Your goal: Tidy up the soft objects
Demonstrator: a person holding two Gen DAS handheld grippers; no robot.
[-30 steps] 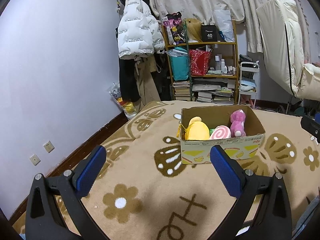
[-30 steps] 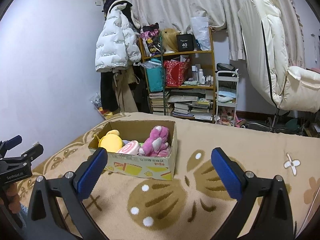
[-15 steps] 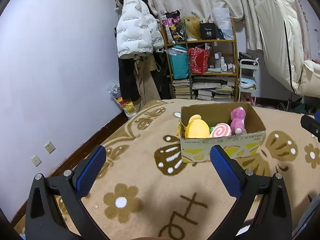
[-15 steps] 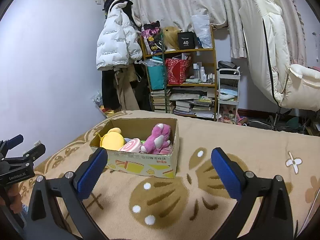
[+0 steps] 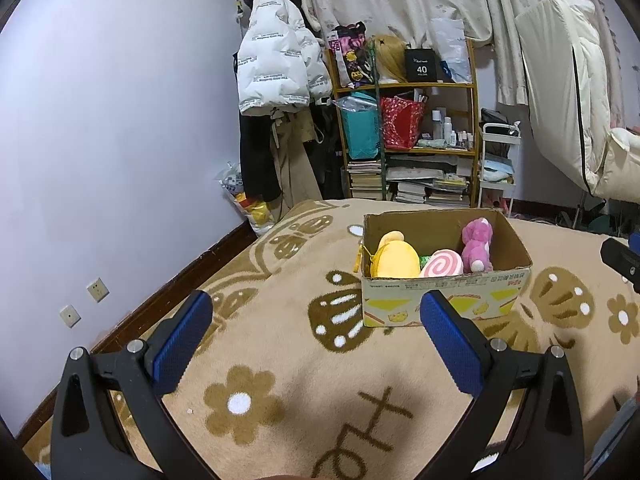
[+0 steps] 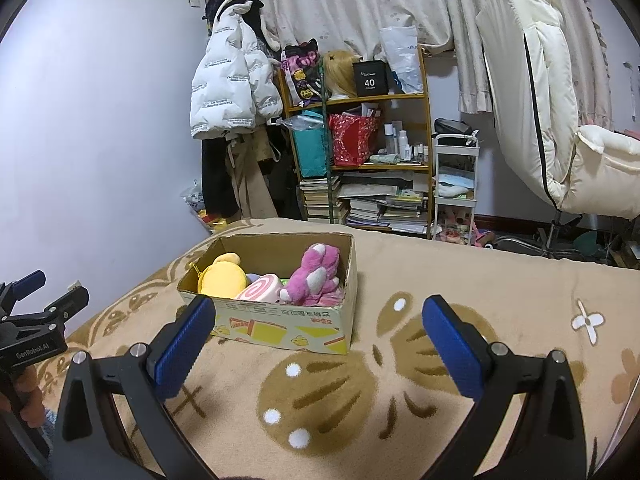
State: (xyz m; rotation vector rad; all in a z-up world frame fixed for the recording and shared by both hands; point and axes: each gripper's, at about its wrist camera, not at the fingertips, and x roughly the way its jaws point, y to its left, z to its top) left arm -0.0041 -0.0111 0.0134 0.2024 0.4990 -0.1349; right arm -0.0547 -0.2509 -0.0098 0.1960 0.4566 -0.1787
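Both grippers low over the patterned blanket [image 5: 280,360], nothing held. Left gripper [image 5: 316,320]: fingers spread wide, empty. Right gripper [image 6: 320,324]: fingers spread equally wide, empty. Ahead, well apart from both, the cardboard box [image 6: 280,324] sits on the blanket; inside it a yellow plush [image 5: 394,260] at the left, a pink swirl cushion [image 5: 442,266] in the middle, a pink bear [image 6: 318,274] at the right. No loose toys visible on the blanket near the fingers. Judgement: sorting looks nearly done or between items. If a toy needs reseating, come in from above the box rim, pinch the bulk, not a limb. Behind: shelf [image 6: 360,152], white jacket [image 5: 276,68], curtain [image 6: 360,0].
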